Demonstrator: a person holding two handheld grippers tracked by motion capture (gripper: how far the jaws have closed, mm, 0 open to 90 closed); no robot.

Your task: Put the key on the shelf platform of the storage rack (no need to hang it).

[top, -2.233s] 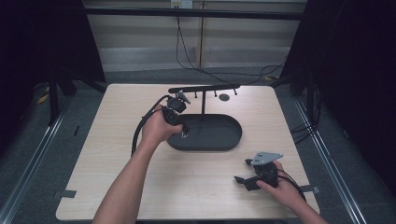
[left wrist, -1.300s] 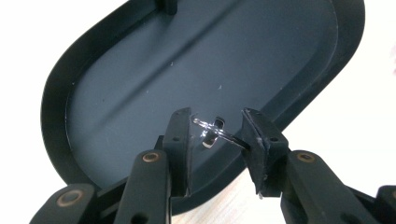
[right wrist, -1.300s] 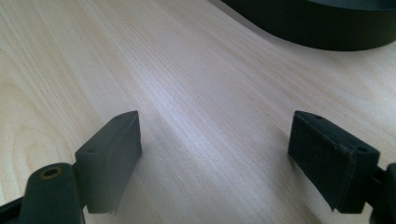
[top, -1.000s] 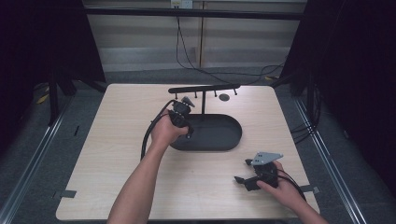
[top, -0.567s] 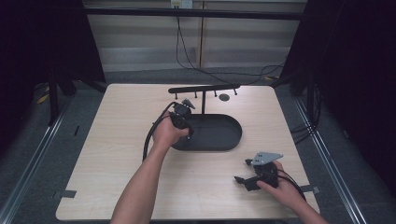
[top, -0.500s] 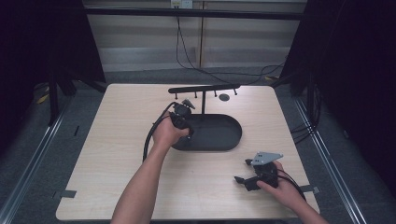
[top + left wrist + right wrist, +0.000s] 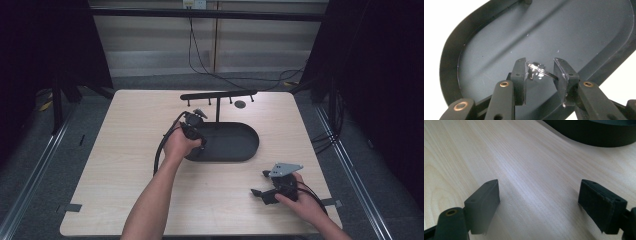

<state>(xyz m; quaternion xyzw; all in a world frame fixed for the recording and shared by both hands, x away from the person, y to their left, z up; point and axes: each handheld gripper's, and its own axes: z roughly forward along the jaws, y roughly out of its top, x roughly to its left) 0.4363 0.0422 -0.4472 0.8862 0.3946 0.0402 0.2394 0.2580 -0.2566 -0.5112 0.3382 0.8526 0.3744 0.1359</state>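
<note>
Compared with 2.2 s ago, the left gripper point(image 7: 194, 131) has slid a little along the near left rim of the black oval tray point(image 7: 252, 145), which sits toward the far middle of the table point(image 7: 115, 165), and it has since settled there; the right gripper point(image 7: 276, 186) has not stirred from its spot near the table's near right corner. That suggests the pick-up is done and the lift comes next. In the left gripper view the 2 jaws are drawn in on a small silver ring point(image 7: 539, 70), its band spanning pad to pad just above the tray floor. The right gripper's jaws stand wide apart over bare wood, holding nothing.
</note>
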